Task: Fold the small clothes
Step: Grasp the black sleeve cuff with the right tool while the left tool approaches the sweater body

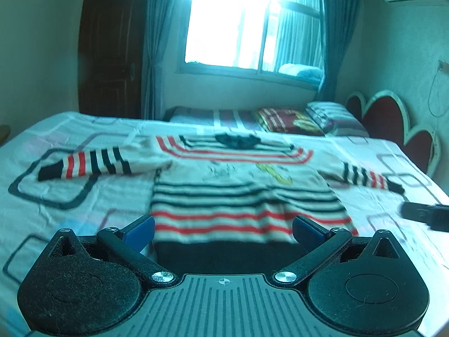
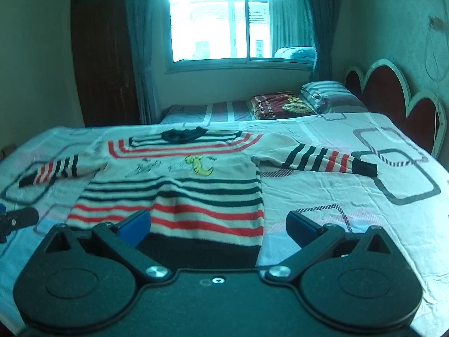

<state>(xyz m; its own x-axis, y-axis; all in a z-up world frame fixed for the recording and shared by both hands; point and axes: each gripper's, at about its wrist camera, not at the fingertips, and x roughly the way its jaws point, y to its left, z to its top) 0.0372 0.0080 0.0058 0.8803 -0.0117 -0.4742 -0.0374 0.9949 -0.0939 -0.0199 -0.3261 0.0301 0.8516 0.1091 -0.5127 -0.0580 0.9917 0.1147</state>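
Note:
A small striped sweater (image 1: 233, 188) lies flat on the bed, white with red and dark stripes, a dark hem and a yellow dinosaur print; both sleeves are spread out sideways. My left gripper (image 1: 223, 226) hovers open just in front of its dark hem, blue pads wide apart. In the right wrist view the same sweater (image 2: 179, 185) lies ahead and to the left. My right gripper (image 2: 218, 223) is open near the hem's right corner. The other gripper shows as a dark shape at the right edge (image 1: 426, 214) and at the left edge (image 2: 16, 220).
The bed sheet (image 2: 322, 196) is pale with rounded-square patterns. Behind it a second bed holds a red folded blanket (image 2: 277, 105) and striped pillows (image 2: 325, 92). A heart-shaped red headboard (image 2: 393, 92) stands at right; a window (image 2: 219, 25) and a dark door (image 2: 101, 64) lie beyond.

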